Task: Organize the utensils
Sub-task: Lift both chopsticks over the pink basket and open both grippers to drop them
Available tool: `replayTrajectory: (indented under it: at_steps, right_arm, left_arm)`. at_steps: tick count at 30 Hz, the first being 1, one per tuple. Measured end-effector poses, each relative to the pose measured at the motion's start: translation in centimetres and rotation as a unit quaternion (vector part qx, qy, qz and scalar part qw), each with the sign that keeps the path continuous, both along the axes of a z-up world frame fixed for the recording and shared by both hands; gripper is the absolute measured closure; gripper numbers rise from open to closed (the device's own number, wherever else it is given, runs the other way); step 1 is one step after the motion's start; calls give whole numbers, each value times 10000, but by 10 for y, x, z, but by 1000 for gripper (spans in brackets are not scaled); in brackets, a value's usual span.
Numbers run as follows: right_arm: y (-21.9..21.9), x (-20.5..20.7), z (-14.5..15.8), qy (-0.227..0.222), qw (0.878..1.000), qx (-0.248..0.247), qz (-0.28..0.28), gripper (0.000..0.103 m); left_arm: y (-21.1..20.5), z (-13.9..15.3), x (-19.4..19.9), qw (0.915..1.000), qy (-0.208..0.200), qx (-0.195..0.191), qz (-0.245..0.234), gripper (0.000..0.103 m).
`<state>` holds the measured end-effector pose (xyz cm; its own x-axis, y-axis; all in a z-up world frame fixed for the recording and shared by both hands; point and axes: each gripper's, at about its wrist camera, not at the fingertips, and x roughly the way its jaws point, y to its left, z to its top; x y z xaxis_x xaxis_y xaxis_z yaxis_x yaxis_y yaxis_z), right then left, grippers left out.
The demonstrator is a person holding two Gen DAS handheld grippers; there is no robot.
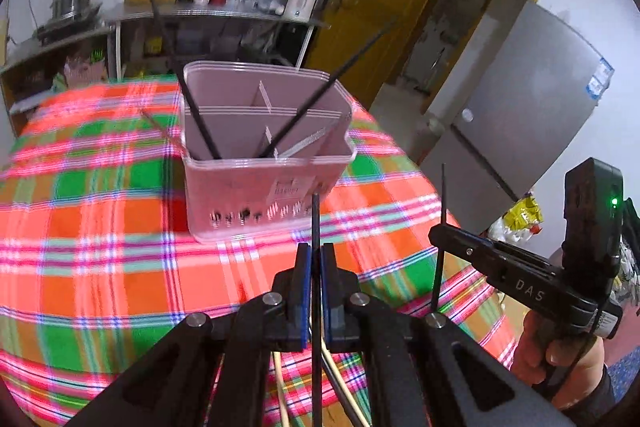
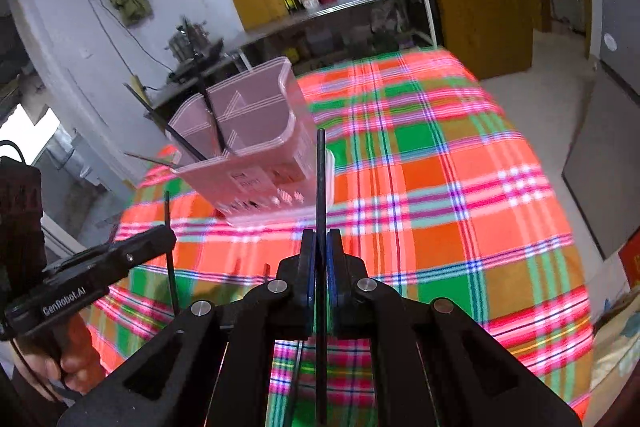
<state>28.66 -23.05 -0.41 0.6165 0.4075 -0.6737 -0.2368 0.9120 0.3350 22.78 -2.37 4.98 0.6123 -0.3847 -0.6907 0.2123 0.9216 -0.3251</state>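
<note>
Above the checked worktop (image 1: pixel 100 227): left gripper (image 1: pixel 316 259) and right gripper (image 2: pixel 320 247) each pinching a black chopstick (image 1: pixel 316 223) upright, ready for dropping into the pink holder (image 1: pixel 256 183) ahead.

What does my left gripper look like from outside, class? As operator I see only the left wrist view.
Observer: In the right wrist view, the left gripper holds its black chopstick roughly upright, with the ends showing above and below the fingers.
Operator: And the right gripper's jaws?
Observer: The right gripper is shut on a second black chopstick, pinched between blue pads.
Operator: Who holds my gripper?
Observer: A bare left hand wraps its handle.
</note>
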Motion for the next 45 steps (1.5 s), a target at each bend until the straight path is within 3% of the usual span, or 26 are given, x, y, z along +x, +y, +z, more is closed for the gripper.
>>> replayTrajectory:
  at_steps: [14,33,45]
  right_arm:
    - [1,-38,78,-860,9963,9,48,98]
    - [22,-39,94,-1034,9941,230,236,98]
    - [39,-17,132,-1459,9882,370,282,98]
  left_arm:
    - [10,82,-27,9971,-747,77,-80,99]
    - [38,97,-30,9974,-718,91,47,99]
    - [60,145,0,9945,-1019,76,239,99]
